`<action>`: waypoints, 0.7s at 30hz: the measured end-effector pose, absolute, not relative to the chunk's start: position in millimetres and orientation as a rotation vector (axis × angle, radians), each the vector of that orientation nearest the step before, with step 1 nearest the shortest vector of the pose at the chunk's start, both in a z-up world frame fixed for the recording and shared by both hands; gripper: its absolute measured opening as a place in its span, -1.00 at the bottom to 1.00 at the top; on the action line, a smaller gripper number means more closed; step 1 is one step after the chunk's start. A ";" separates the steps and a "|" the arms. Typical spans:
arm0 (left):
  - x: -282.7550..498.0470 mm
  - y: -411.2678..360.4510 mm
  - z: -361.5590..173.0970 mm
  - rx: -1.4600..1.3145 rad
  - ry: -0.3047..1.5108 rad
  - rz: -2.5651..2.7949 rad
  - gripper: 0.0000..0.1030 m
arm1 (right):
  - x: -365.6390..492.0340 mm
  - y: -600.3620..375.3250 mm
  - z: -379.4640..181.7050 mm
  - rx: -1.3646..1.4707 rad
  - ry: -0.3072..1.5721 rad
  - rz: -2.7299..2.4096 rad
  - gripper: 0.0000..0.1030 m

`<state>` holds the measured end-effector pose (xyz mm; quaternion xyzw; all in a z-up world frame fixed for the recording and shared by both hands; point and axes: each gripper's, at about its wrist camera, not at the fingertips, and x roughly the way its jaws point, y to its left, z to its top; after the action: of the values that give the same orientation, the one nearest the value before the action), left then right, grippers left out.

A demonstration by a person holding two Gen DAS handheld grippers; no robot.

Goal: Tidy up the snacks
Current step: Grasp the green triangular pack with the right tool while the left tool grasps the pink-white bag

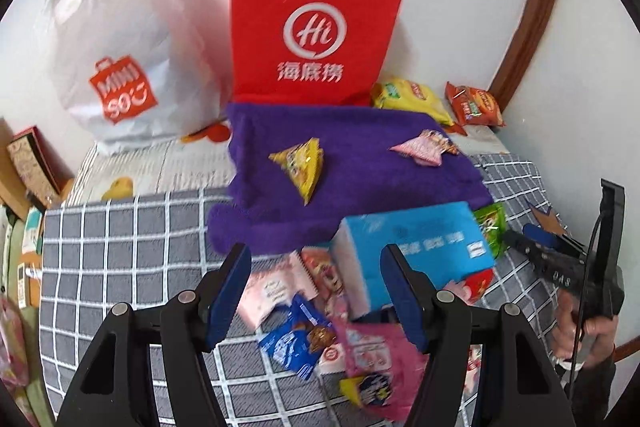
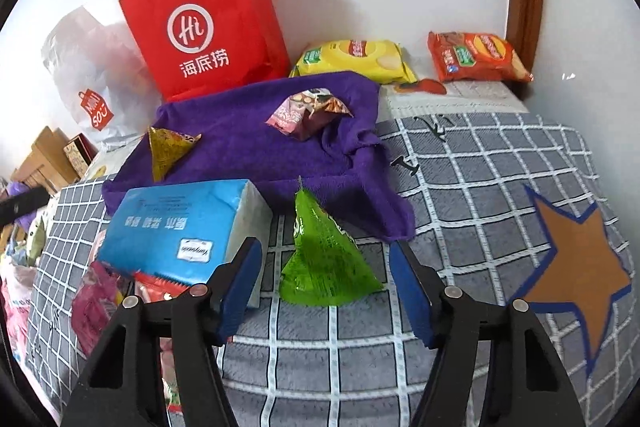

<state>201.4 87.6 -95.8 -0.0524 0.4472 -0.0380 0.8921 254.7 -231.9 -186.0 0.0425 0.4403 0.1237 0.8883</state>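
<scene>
The green triangular snack packet (image 2: 326, 259) stood on the grey checked bed cover (image 2: 460, 167), between the spread fingers of the right tongs (image 2: 324, 291), untouched. A blue tissue pack (image 2: 180, 223) lay just beside it, near a purple towel (image 2: 256, 147) bearing a yellow packet (image 2: 168, 149) and a pink packet (image 2: 304, 113). The left tongs (image 1: 316, 291) hung released above a heap of small snack packets (image 1: 320, 331).
</scene>
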 end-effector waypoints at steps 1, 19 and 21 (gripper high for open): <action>201.5 92.4 -99.7 -0.122 0.935 -0.071 0.26 | 258.7 -230.3 -189.1 0.088 0.923 0.256 0.21; 199.0 139.2 -137.9 -0.231 0.981 0.017 0.26 | 269.2 -227.3 -198.9 0.058 0.939 0.257 -0.21; 199.1 137.5 -143.7 -0.221 0.999 0.020 0.26 | 264.6 -228.8 -193.5 0.058 0.927 0.257 -0.22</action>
<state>199.1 137.5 -143.7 -0.1057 0.4778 0.0098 0.8720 264.6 -228.8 -193.5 0.0278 0.4458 0.1234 0.8862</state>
